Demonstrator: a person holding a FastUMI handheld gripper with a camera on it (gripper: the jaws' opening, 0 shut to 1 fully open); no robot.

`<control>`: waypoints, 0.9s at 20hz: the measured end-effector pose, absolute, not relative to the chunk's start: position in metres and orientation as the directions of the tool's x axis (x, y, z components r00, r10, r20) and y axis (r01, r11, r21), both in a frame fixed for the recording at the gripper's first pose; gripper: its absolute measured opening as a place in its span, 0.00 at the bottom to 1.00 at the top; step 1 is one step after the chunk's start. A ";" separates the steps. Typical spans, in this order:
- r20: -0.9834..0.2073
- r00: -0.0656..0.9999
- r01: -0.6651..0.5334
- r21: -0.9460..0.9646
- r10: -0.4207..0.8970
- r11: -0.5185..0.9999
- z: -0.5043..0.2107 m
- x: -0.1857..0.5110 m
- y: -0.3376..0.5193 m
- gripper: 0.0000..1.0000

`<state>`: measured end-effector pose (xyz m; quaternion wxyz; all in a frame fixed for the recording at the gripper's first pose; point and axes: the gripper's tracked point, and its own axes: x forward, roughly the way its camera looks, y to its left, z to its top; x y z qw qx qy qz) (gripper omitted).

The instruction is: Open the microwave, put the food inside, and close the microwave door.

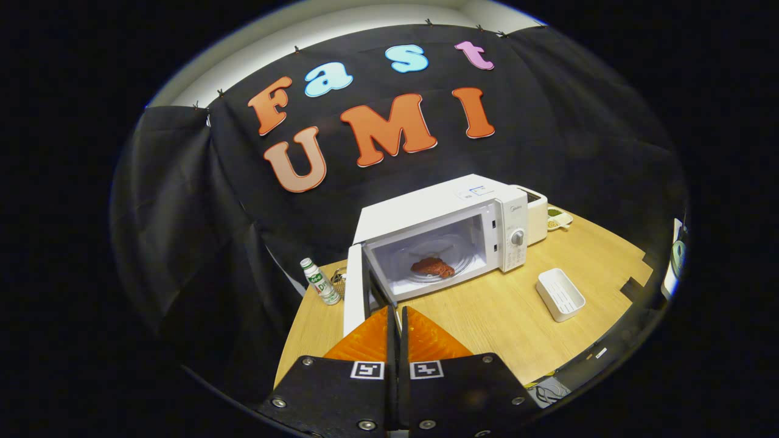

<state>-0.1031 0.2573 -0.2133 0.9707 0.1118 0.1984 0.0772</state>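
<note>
Food (433, 267), one reddish piece, is lying inside one white microwave (450, 234) whose door (355, 291) is standing open; the hand-held gripper (398, 319) is pressing its fingers together, empty, beside the door. One bottle (320, 281) and one white tray (560, 294) are sitting on the desk (487, 322).

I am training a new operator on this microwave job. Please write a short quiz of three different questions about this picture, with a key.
1. True or false: the food already lies inside the microwave.
2. Choose one. The door is: A) shut, B) swung open, C) removed.
3. Fill in: the tool has its fingers ____, with nothing held between them, close by the door.

Key
1. True. The food rests on the glass plate in the cavity.
2. B.
3. Shut. The closing step is not yet done.
</note>
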 end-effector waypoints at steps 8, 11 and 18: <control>-0.411 0.899 -0.041 0.261 0.150 0.964 -0.234 -0.161 0.334 0.01; -0.480 0.872 0.024 0.234 0.094 0.972 -0.264 -0.165 0.355 0.00; -0.563 0.824 0.121 0.058 -0.068 0.991 -0.326 -0.151 0.374 0.01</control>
